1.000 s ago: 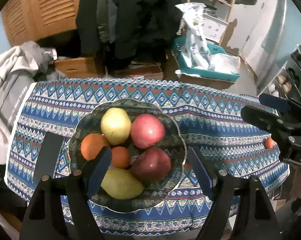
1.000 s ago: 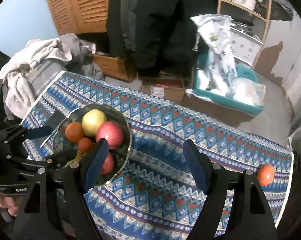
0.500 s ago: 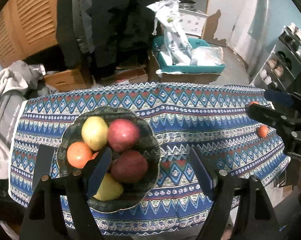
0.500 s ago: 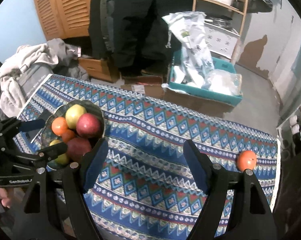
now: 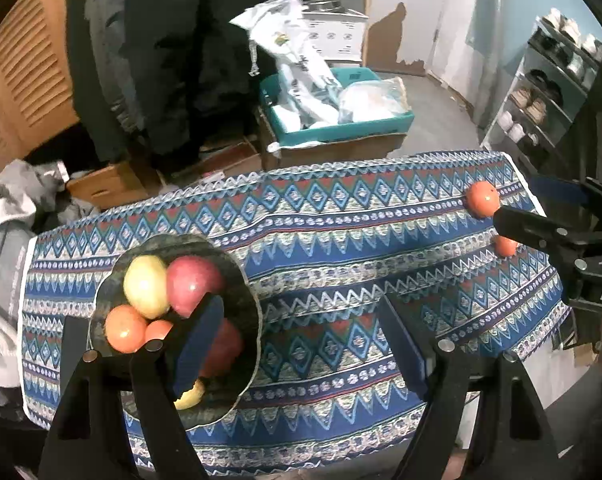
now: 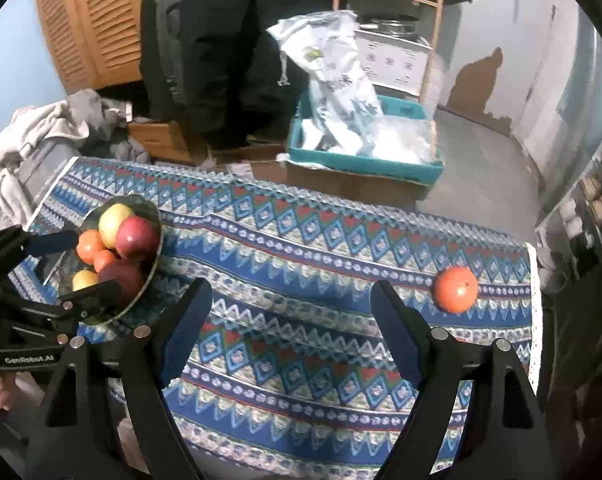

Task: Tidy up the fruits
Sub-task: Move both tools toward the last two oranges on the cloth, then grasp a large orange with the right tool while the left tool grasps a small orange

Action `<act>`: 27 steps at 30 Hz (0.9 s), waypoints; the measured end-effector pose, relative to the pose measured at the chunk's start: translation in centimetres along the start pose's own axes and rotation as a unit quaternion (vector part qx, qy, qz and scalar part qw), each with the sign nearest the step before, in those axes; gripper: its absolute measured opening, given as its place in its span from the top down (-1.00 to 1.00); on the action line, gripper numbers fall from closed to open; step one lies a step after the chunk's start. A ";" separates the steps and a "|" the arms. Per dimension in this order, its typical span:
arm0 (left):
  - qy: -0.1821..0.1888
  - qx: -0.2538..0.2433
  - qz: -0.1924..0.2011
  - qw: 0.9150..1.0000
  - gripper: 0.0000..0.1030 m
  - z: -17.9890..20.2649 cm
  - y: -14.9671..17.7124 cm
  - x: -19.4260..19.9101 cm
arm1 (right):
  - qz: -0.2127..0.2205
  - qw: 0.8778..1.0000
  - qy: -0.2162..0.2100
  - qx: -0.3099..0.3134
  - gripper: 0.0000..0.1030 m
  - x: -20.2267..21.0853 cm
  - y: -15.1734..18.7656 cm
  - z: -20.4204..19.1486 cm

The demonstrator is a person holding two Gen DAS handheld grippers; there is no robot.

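On patterned woven cloth [image 6: 301,240] – round glossy orange [image 6: 455,289], scalloped glass bowl [image 6: 151,216].

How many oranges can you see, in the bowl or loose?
4: two in the bowl, a larger orange and a smaller one; two loose at the cloth's far right end. More may be hidden under other fruit.

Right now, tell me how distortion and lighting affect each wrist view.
Left wrist view: fisheye bows the patterned tablecloth, black vignette in the corners; a bright highlight on the loose orange. Right wrist view: same bowing and vignette; the fruit bowl looks sharp and evenly lit.
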State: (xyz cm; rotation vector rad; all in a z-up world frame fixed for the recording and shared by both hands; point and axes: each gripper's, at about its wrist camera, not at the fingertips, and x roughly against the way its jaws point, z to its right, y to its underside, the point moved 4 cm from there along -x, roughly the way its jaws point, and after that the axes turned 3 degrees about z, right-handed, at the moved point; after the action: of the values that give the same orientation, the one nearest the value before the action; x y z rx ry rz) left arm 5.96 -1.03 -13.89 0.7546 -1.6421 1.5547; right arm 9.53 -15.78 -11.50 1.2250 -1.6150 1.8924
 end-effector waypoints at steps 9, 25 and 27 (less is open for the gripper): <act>0.012 -0.030 -0.008 0.999 -0.58 3.9 -0.6 -1.4 | -0.010 0.999 0.032 -0.017 -0.59 0.2 2.0 4.5; 0.044 -0.062 -0.032 0.997 -0.58 9.0 -1.9 -6.1 | -0.078 0.990 0.068 -0.099 -0.59 -3.7 6.4 15.7; 0.047 -0.059 -0.036 0.996 -0.58 9.2 -2.2 -6.7 | -0.081 0.989 0.059 -0.109 -0.59 -4.4 6.4 16.5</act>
State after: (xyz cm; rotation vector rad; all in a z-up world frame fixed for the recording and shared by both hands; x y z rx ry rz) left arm 10.40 -10.87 -18.20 0.6601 -1.6047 1.4074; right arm 13.40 -31.70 -19.45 1.0957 -1.5633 1.6102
